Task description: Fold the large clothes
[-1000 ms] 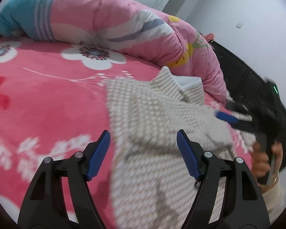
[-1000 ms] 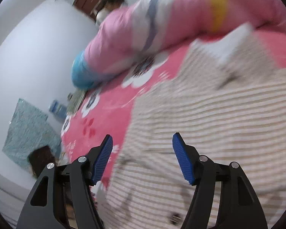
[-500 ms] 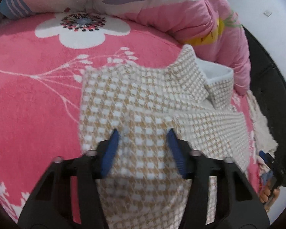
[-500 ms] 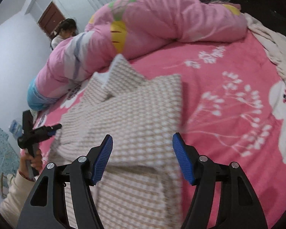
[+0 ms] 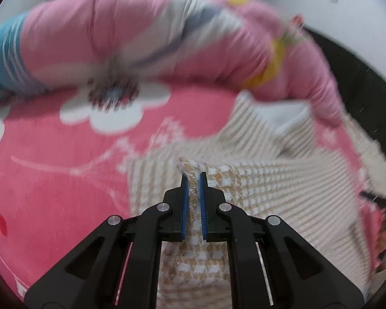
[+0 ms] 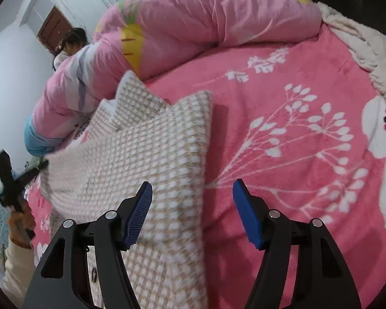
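A beige-and-white checked garment point(image 5: 257, 185) lies spread on the pink floral bed cover point(image 5: 51, 154), its collar toward the rolled quilt. My left gripper point(image 5: 193, 177) is shut on a pinched ridge of the garment's cloth, which bunches up between the blue pads. In the right wrist view the same garment point(image 6: 146, 149) runs from the collar down under my right gripper point(image 6: 193, 190). That gripper is open, and the garment's right edge lies between its fingers with no pad pressing on it. The left gripper point(image 6: 42, 166) shows at the garment's far left side, held by a hand.
A rolled pink quilt point(image 6: 205, 18) lies along the far side of the bed. A cream fleece blanket point(image 6: 360, 38) sits at the right edge. A person point(image 6: 72, 43) sits behind the quilt near a brown door. Bare pink bed cover point(image 6: 296, 128) spreads right of the garment.
The left jaws have gone from wide open to shut, pinching up a ridge of garment cloth. The right gripper has swung over to the garment's right edge, still open.
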